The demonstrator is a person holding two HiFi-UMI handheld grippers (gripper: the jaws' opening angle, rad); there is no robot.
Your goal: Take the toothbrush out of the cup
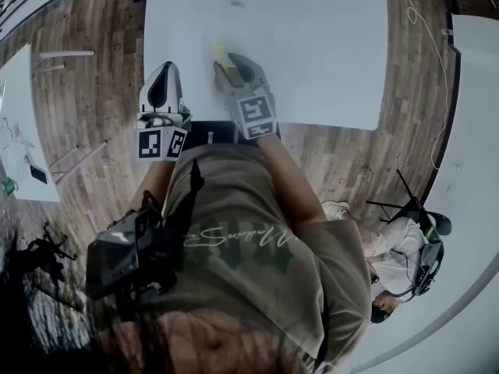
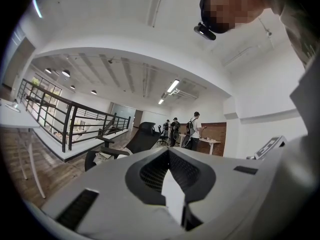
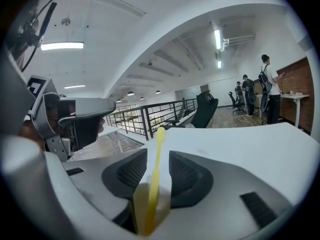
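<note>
The right gripper (image 3: 159, 156) is seen with its jaws spread wide and nothing clamped. The toothbrush (image 3: 156, 174) is stood up in the gap, clear of both pads, and its foot is sunk in the cup (image 3: 163, 204), low in the frame and deep between the jaws. In the head view both are found at upper middle, near the lower edge of the table (image 1: 312, 45). The left gripper (image 1: 162, 88) is held just to the left, its jaws brought together on nothing, so the cup is not steadied.

Trouble is to be expected from a low grip: if cup and brush are pinched together, both would be lifted as one. A pad knocked against the rim could tip the cup, which is judged light. With the table edge so close, it could also be dragged off. The thin handle could be missed or twisted if the jaws are closed off-centre
</note>
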